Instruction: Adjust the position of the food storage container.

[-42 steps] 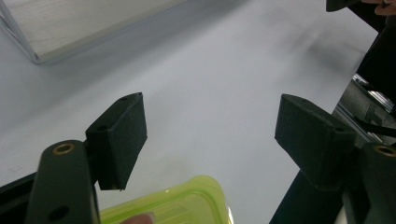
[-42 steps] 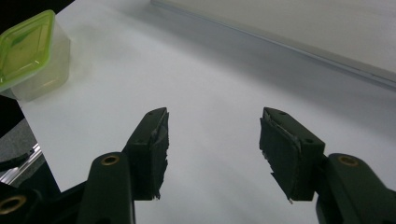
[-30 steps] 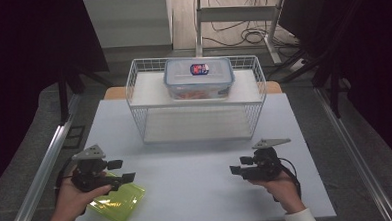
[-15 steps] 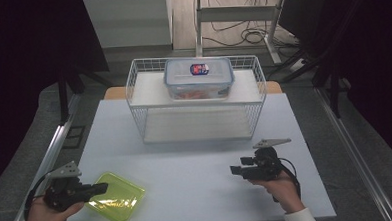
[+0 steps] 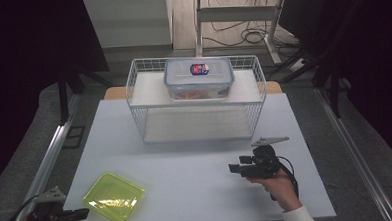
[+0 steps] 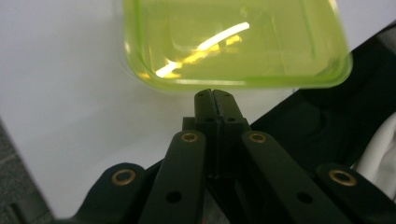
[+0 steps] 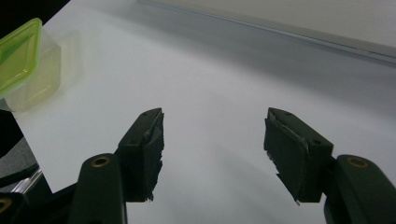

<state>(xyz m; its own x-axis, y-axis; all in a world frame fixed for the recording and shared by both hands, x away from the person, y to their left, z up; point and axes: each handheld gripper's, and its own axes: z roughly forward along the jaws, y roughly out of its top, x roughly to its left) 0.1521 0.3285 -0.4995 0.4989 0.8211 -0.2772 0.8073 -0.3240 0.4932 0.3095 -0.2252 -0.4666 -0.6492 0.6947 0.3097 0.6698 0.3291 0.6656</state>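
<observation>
Across the white desk (image 5: 197,175), a wire basket (image 5: 197,103) at the far edge carries a clear lidded box (image 5: 199,78). Near the front left corner lies the green container (image 5: 114,197). Just off that corner, the left tool (image 5: 81,213) is pinched together, empty, beside the container. The right tool (image 5: 231,167) gapes wide over bare desk.

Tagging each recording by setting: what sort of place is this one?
Probably a lab or workshop recording bench: a white table walled by dark curtains, loose cables on the floor, and a wire basket.
</observation>
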